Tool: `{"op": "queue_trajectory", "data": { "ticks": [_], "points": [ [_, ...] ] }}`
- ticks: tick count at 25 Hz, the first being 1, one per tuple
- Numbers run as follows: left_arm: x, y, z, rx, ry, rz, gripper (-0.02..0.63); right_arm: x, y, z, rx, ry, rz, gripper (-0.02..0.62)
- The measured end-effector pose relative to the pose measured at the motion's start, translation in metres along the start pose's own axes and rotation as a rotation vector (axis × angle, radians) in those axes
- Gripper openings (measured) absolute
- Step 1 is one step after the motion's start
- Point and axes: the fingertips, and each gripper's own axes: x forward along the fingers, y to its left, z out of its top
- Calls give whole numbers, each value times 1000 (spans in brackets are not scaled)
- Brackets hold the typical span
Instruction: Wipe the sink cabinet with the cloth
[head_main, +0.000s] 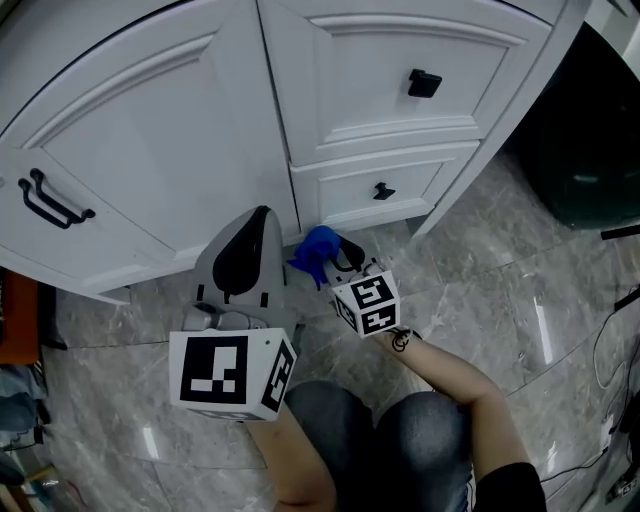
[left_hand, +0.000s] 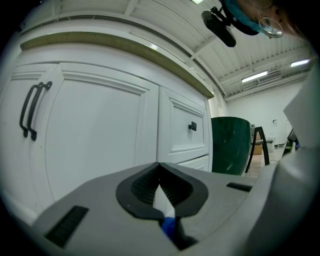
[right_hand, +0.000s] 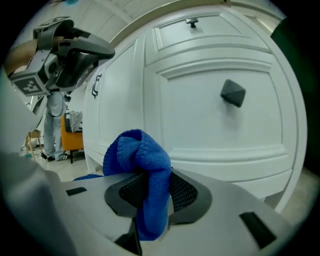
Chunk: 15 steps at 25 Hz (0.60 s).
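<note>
**A:** What has the right claw (right_hand: 152, 175) got?

**B:** It is clenched on the blue cloth (right_hand: 142, 155). The cloth bunches up above the jaws and hangs down between them, in the lower middle of the right gripper view.

**A:** And the left claw (left_hand: 159, 167)?

**B:** Closed, with the tips meeting and nothing pinched. Through the slit under the tips I see only white door and a small blue spot that I cannot identify.

**A:** Where do they sit from above?

**B:** In the head view the left claw (head_main: 258, 225) is in the middle of the frame. It points up the picture at the white sink cabinet (head_main: 150, 130). The right claw (head_main: 340, 262) is just beside it, toward the right, with the cloth (head_main: 315, 250) bunched at its tip.

**A:** Is the cloth on the cabinet?

**B:** It is right at the cabinet's foot, below the lower drawer (head_main: 430, 180), close to where the door (head_main: 190, 190) meets the drawers. Whether it touches the front, I cannot tell.

**A:** And further out?

**B:** The upper drawer (head_main: 350, 90) has a square black knob (head_main: 424, 83), and the door has a black bar handle (head_main: 50, 200) at the left of the frame. Grey marbled floor (head_main: 520, 300) fills the lower right. A dark green bin (head_main: 590, 150) stands at the right edge, and the person's knees (head_main: 400, 440) show at the bottom.
</note>
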Motion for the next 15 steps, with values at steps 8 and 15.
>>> {"op": "queue_trajectory", "data": {
  "ticks": [8,15],
  "points": [
    [-3,4,-1,-15,-9,-27,0,18,3,-11,-104,18,-30,115],
    [-4,9,-3,-36,-17,-24,0,16,0,-12,-166,18,-42,115]
  ]
}}
